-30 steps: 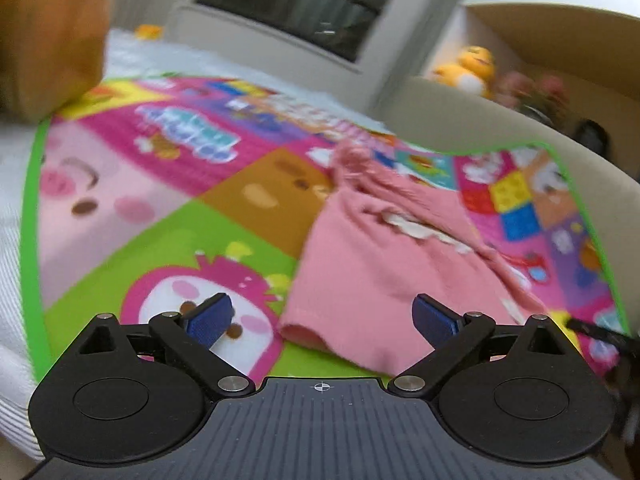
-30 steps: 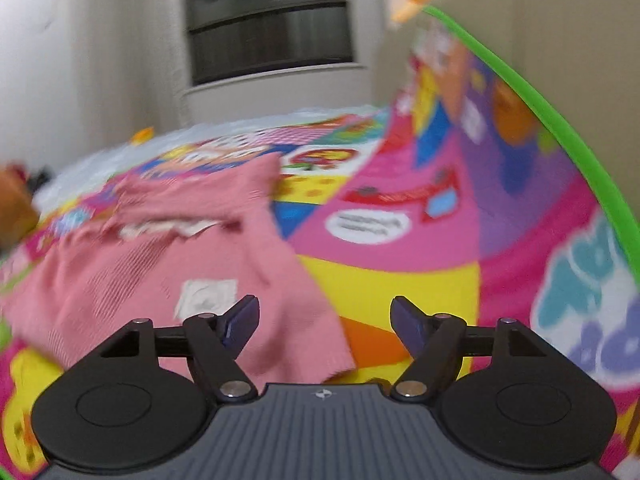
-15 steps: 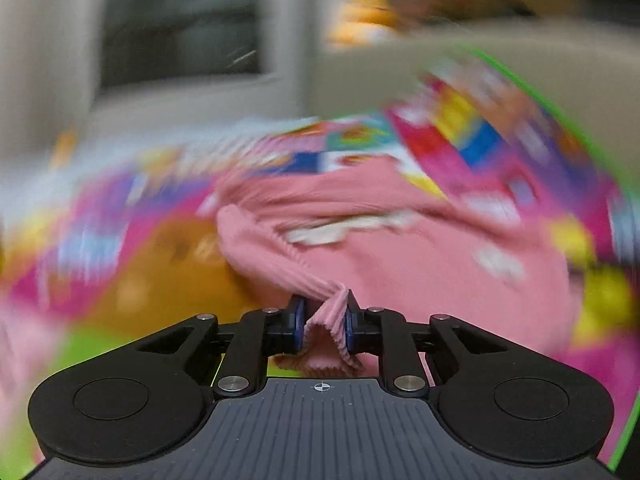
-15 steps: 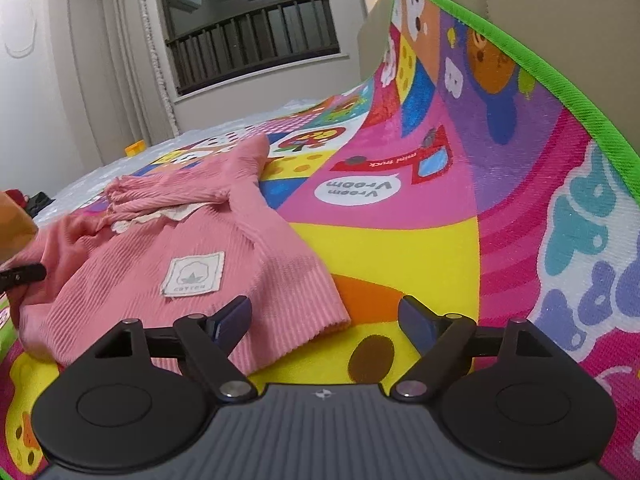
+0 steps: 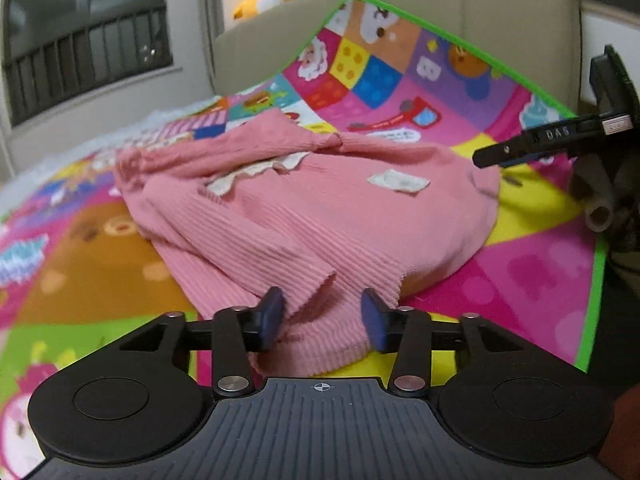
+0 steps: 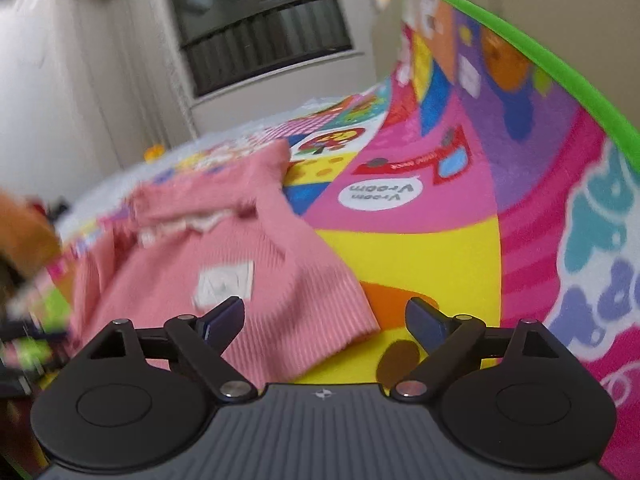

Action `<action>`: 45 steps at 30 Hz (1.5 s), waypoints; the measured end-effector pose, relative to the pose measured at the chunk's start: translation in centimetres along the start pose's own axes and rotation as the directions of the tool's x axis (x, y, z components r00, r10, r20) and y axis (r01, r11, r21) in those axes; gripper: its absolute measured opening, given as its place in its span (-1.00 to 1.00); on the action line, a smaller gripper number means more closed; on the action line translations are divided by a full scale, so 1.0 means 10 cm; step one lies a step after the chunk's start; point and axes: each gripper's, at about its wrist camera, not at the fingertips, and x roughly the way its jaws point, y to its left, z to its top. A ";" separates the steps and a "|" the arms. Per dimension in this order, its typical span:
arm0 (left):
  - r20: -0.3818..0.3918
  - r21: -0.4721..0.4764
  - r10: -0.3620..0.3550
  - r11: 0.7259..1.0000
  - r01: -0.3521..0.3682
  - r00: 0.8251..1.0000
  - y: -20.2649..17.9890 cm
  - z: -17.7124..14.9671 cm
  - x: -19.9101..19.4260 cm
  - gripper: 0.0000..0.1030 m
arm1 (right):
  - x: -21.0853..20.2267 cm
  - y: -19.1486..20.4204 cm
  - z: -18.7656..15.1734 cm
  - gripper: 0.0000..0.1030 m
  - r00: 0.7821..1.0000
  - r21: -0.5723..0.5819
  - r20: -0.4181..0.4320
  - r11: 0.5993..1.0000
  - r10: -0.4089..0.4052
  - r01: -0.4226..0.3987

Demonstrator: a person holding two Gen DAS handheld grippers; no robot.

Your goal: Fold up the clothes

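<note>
A pink ribbed knit sweater (image 5: 320, 216) with a white square label lies crumpled on a brightly coloured cartoon-print play mat with a green border (image 5: 400, 80). The left gripper (image 5: 322, 314) has its blue-padded fingers (image 5: 272, 312) parted about halfway, and a bunched fold of the sweater's hem sits in the gap between them; neither pad visibly presses the cloth. Beyond and to the right of those fingers, the black tip of the right gripper (image 5: 532, 144) hangs above the sweater's far edge. In the right wrist view, the right gripper (image 6: 324, 320) stands wide open and holds nothing. The sweater (image 6: 224, 272) spreads ahead and to the left of its fingers, one corner of the hem reaching into the gap, while bare mat (image 6: 440, 240) lies before the right finger.
</note>
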 end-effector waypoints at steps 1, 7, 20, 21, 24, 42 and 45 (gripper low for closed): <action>0.006 -0.035 -0.018 0.999 0.018 1.000 0.04 -0.01 -0.01 0.05 | 0.03 -0.03 0.02 0.72 1.000 0.032 -0.011 0.999 -0.012 0.012; 0.053 -0.225 -0.109 0.967 0.119 0.993 0.24 -0.06 -0.04 0.30 | 0.19 0.13 0.00 0.19 0.998 -0.034 -0.040 0.998 -0.045 0.044; 0.075 -0.231 -0.155 0.958 0.168 0.985 0.23 -0.06 -0.13 0.65 | 0.32 1.42 -0.22 -0.83 0.968 -0.556 -0.214 0.798 0.131 -0.231; 0.076 -0.218 -0.157 0.961 0.170 0.985 0.22 -0.05 -0.17 0.68 | 0.35 1.41 -0.29 -0.83 0.965 -0.564 -0.228 0.791 0.126 -0.237; 0.113 -0.225 -0.146 0.960 0.168 0.983 0.23 -0.03 -0.35 0.83 | 0.37 1.36 -0.36 -0.83 0.965 -0.541 -0.221 0.805 0.144 -0.244; 0.048 -0.307 0.206 0.934 -0.182 0.977 0.68 0.60 0.58 0.79 | 0.30 1.31 -0.49 -0.40 0.963 -0.494 -0.169 0.828 0.207 -0.265; 0.046 -0.193 -0.015 0.981 0.023 0.999 0.65 0.65 0.68 0.83 | 0.30 1.27 -0.50 -0.33 0.959 -0.483 -0.169 0.830 0.226 -0.280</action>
